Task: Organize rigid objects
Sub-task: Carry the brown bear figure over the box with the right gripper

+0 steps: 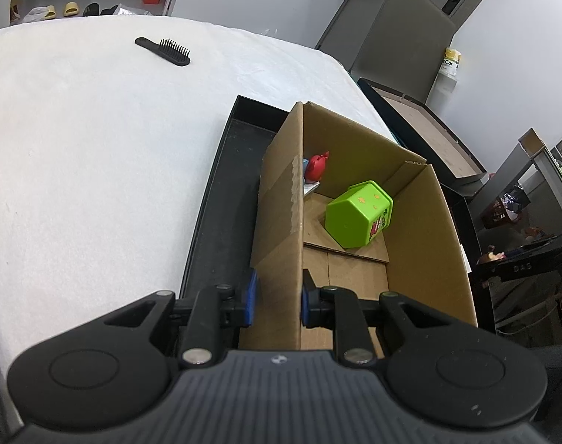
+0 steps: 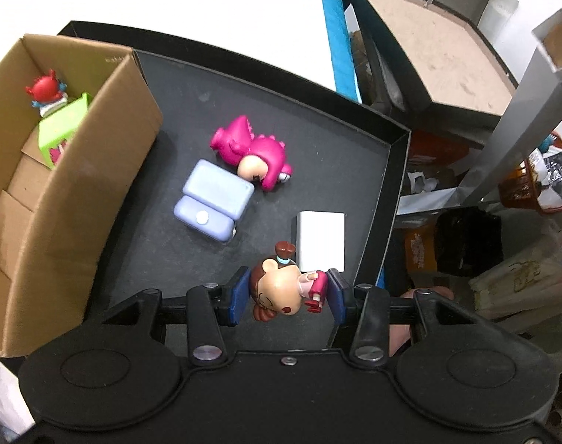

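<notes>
**Doll in the Right Grip, Box Wall in the Left**

From my remote seat, I see my left gripper [image 1: 277, 301] clamped on the near wall of the open cardboard box [image 1: 421, 222], one blue pad [image 1: 250, 296] pressed to the outside of the wall and the other to the inside. The box stands in the black tray [image 2: 395, 170] at its left edge, and the tray rests on the white-covered worktop [image 1: 96, 148]. Inside the box a green hexagonal container [image 1: 358, 214] lies tipped on its side on the floor flaps, and a small red figure [image 1: 316, 166] sits in the far left corner against the wall.

My right gripper [image 2: 286, 296] points steeply down over the tray's near right corner, its fingers closed on a small doll figurine [image 2: 281, 288] with brown hair buns and a pink dress; the blue pads press it from both sides. Whether the doll touches the tray floor I cannot tell. Just beyond it, near the tray's right edge, lies a flat white block [image 2: 321, 238]. Toward the tray's middle lies a lavender two-part block [image 2: 214, 199], and touching its far side a magenta dinosaur-suited figure [image 2: 255, 151] lies on its side. A black hairbrush [image 1: 164, 51] lies well apart, near the worktop's far edge.
</notes>
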A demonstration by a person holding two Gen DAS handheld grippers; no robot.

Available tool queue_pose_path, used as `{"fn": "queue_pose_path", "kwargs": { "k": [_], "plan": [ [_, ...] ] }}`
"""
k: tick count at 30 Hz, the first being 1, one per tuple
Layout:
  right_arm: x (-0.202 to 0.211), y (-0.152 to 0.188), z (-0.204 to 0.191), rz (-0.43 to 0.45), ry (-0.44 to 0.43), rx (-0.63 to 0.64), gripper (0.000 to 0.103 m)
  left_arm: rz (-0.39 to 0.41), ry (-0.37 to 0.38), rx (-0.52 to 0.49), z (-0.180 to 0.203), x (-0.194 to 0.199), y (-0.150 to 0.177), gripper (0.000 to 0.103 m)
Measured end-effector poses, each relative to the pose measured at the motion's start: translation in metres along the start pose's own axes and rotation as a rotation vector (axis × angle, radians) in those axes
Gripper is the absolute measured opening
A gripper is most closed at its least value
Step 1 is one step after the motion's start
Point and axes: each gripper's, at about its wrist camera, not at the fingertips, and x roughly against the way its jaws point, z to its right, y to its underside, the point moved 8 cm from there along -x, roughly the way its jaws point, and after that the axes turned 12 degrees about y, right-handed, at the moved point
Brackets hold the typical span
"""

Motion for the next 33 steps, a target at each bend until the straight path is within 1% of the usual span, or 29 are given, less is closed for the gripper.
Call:
{"fn": "queue_pose_path", "kwargs": {
  "k": [15,21,33],
  "plan": [
    [0.042,-0.017,0.001,0.066,0.019,0.032,0.043,0.0,0.003,-0.004,0.0,0.0,0.001,0.021],
    [0.061,-0.022,-0.01,0.1,0.013,0.086,0.043,-0.004,0.004,-0.006,0.001,-0.001,0.001,0.021],
    [0.09,-0.041,-0.033,0.154,0.005,0.144,0.043,-0.001,0.012,-0.004,0.0,-0.001,0.002,0.021]
  ]
}}
